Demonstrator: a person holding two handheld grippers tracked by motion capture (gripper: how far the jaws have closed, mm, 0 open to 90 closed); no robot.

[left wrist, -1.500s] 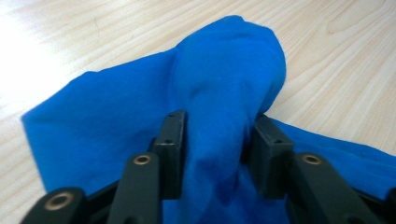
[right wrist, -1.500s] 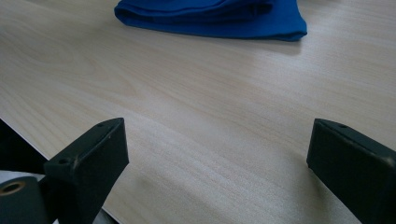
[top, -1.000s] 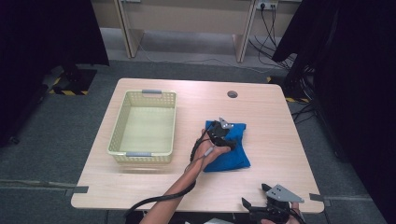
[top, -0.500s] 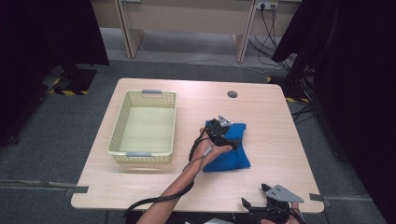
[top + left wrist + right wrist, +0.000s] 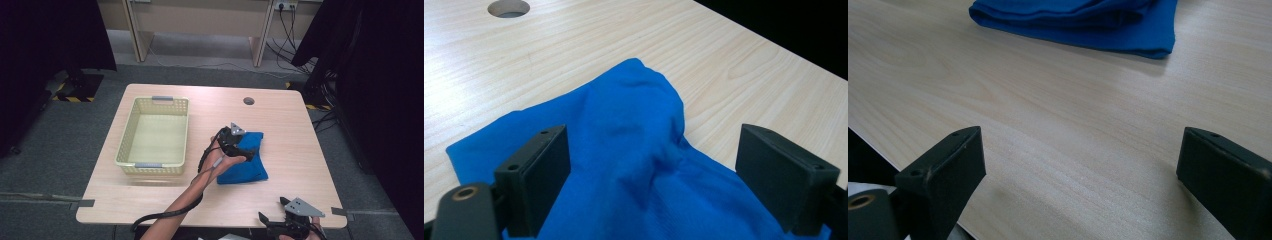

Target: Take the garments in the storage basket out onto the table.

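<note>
Your left gripper (image 5: 654, 165) has its jaws spread wide, and they have just been opening; a raised ridge of the blue cloth (image 5: 634, 150) stands between them, but neither pad presses on it. Your right gripper (image 5: 1083, 185) is also spread apart, with only bare table (image 5: 1048, 125) between its jaws, down at the near edge and well apart from the cloth.

The cloth lies folded on the table (image 5: 280, 125), right of the middle and beside the yellow basket (image 5: 155, 135). Expect it to be light, soft and limp: it will sag, drape and unfold when lifted. Smooth pads could slip off a single layer, so I would pinch the bunched ridge or a folded edge where several layers stack.

The left gripper view shows you that ridge and the gaps on either side of it, which the hand hides from above. The right gripper view shows the stacked layers along the cloth's near edge (image 5: 1073, 20). The high view alone shows the basket.
</note>
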